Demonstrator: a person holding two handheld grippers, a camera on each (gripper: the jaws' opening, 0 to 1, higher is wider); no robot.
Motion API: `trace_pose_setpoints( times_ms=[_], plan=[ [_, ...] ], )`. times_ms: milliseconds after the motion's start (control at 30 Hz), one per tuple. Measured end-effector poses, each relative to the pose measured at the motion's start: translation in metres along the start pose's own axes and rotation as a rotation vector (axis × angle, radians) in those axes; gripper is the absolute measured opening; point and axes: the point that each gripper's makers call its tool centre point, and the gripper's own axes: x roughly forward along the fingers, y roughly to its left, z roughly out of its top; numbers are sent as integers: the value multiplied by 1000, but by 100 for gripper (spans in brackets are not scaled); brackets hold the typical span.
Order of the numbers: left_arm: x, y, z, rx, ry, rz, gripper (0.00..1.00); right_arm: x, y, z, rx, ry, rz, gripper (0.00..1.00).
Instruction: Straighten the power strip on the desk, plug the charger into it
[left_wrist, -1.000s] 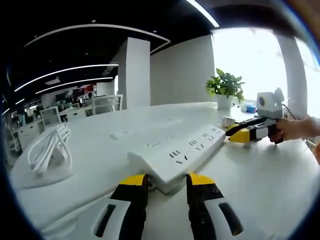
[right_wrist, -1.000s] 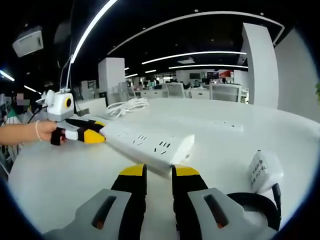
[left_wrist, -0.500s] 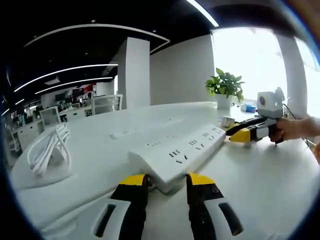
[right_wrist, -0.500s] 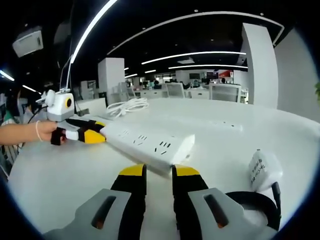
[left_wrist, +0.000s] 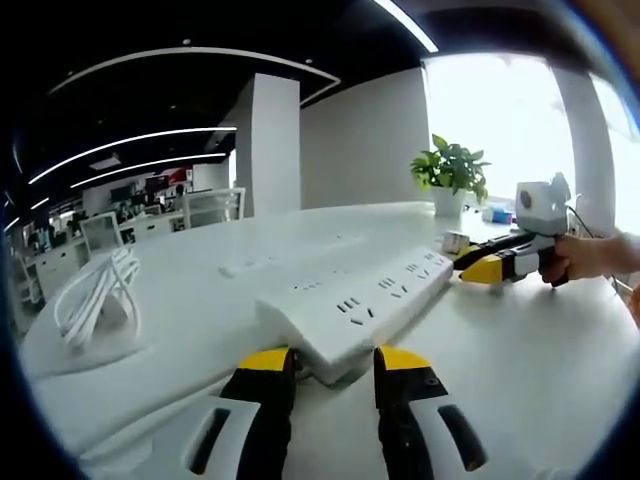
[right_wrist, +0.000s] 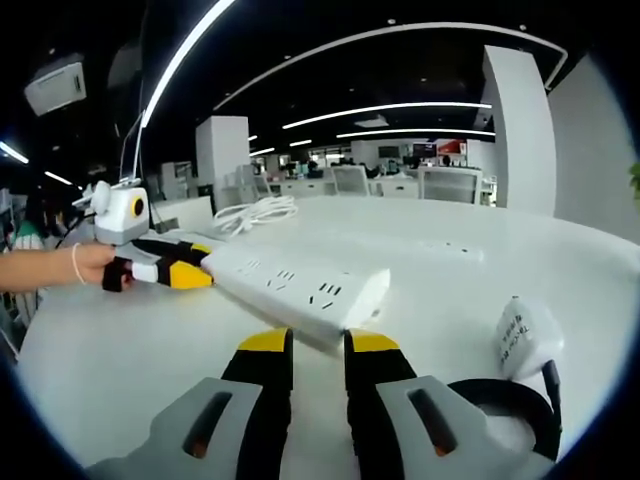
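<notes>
Where desk (left_wrist: 560, 370) gleams, long white plastic power strip (left_wrist: 355, 305), boxy charger (right_wrist: 527, 338)

Dark printed lines on the face of the white charger (right_wrist: 527, 338), lying on the desk in the right gripper view, but far too small and blurred to read. No legible lettering, brand or numbers on the white power strip (left_wrist: 362, 303) in either view. Red panel (right_wrist: 451, 147) far back in the office, possibly a sign, with nothing readable on it.
</notes>
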Motion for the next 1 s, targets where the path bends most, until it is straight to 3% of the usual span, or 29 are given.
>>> trace_pose_setpoints(
  times_ms=[1000],
  plan=[
    [-1,-1,-1,0,2,-2,32,1,-1,0,-12,-4,-5,18]
  ],
)
